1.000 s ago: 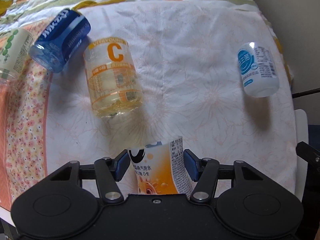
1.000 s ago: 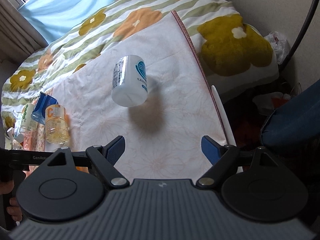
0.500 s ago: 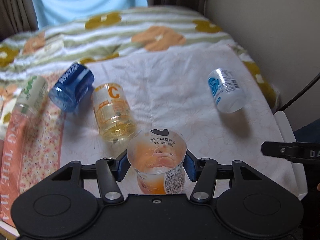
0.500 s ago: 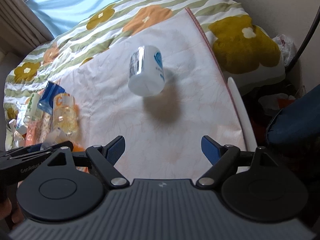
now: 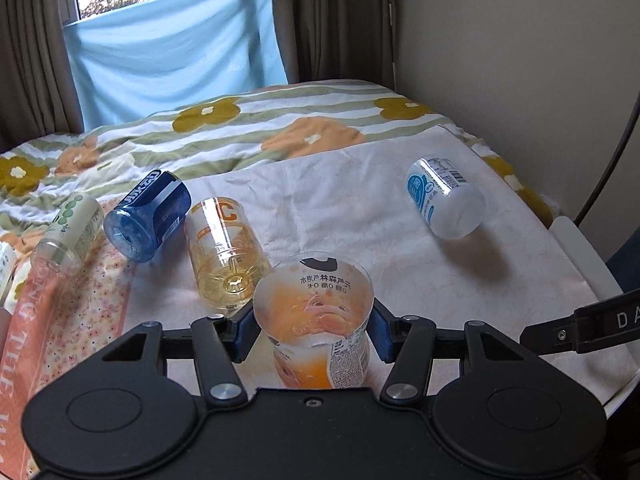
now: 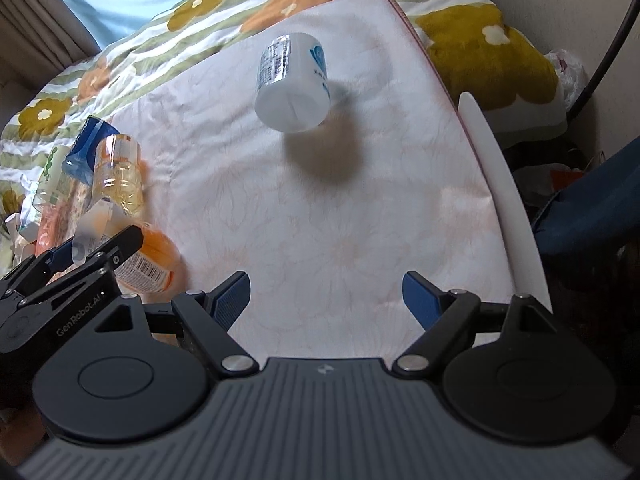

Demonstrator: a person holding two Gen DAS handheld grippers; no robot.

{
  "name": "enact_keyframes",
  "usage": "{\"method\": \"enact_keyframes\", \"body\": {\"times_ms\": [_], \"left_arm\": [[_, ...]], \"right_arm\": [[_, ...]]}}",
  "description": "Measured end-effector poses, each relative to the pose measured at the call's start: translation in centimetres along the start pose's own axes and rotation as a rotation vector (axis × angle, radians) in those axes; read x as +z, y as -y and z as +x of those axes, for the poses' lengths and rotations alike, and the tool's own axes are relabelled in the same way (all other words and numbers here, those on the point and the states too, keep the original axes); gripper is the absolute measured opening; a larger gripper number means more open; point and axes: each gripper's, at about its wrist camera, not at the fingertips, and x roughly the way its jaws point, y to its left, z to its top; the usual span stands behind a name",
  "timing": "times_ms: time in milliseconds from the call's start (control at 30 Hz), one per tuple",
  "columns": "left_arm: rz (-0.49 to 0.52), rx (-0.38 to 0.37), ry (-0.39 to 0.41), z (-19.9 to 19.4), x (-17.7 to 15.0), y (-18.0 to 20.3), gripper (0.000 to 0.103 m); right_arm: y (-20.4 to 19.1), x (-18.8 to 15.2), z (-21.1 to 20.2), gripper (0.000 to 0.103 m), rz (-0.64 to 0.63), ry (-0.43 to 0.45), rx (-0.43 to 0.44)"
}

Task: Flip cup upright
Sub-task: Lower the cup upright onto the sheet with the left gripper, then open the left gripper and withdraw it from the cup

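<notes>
My left gripper point(image 5: 314, 326) is shut on a clear orange-printed cup point(image 5: 316, 320), held upright with its open mouth facing up, base near the white cloth point(image 5: 360, 220). In the right wrist view the same cup point(image 6: 148, 264) shows at the left, held between the left gripper's fingers point(image 6: 100, 256). My right gripper point(image 6: 326, 296) is open and empty above the cloth point(image 6: 320, 200). A white cup with a blue label point(image 5: 444, 202) lies on its side at the right; it also shows in the right wrist view point(image 6: 294, 84), ahead of my right gripper.
A yellow "C" cup point(image 5: 224, 252), a blue cup point(image 5: 146, 216) and a green-dotted cup point(image 5: 68, 232) lie on their sides at the left. A flowered quilt point(image 5: 240, 128) lies behind. The white table rim point(image 6: 500, 192) and a wall bound the right side.
My left gripper has tilted up, turning the orange cup from lying flat to standing with its mouth up. My right gripper drifted slightly and stayed open.
</notes>
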Motion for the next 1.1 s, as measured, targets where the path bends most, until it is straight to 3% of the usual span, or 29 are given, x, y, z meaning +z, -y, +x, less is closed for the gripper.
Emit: {"method": "enact_keyframes", "body": {"times_ms": [467,533,600,667,900,1100], "left_arm": [[-0.021,-0.033,-0.052,-0.3,-1.0,-0.3,0.060],[-0.020,-0.035,-0.058,-0.2,-1.0,-0.2,0.064],[-0.017,-0.030,-0.059,-0.1,-1.0,-0.3,0.081],[-0.006,-0.026,-0.043,-0.4,-0.9,-0.2,0.086],[0.018,-0.022,-0.016,-1.8,-0.2,-0.4,0.088],[0.017,-0.029,0.022,-5.5,1.4,-1.3,0.088]], "right_arm": [[-0.7,-0.3,0.2,0.098,-0.003,0.000,-0.002],[-0.8,-0.4,0.1,0.098,-0.002,0.000,-0.001],[-0.8,-0.4,0.1,0.098,-0.002,0.000,-0.001],[-0.8,-0.4,0.0,0.098,-0.003,0.001,-0.001],[-1.3,-0.2,-1.2,0.098,-0.010,0.032,0.002],[-2.7,0.7,-4.6,0.098,-0.040,0.105,-0.004]]}}
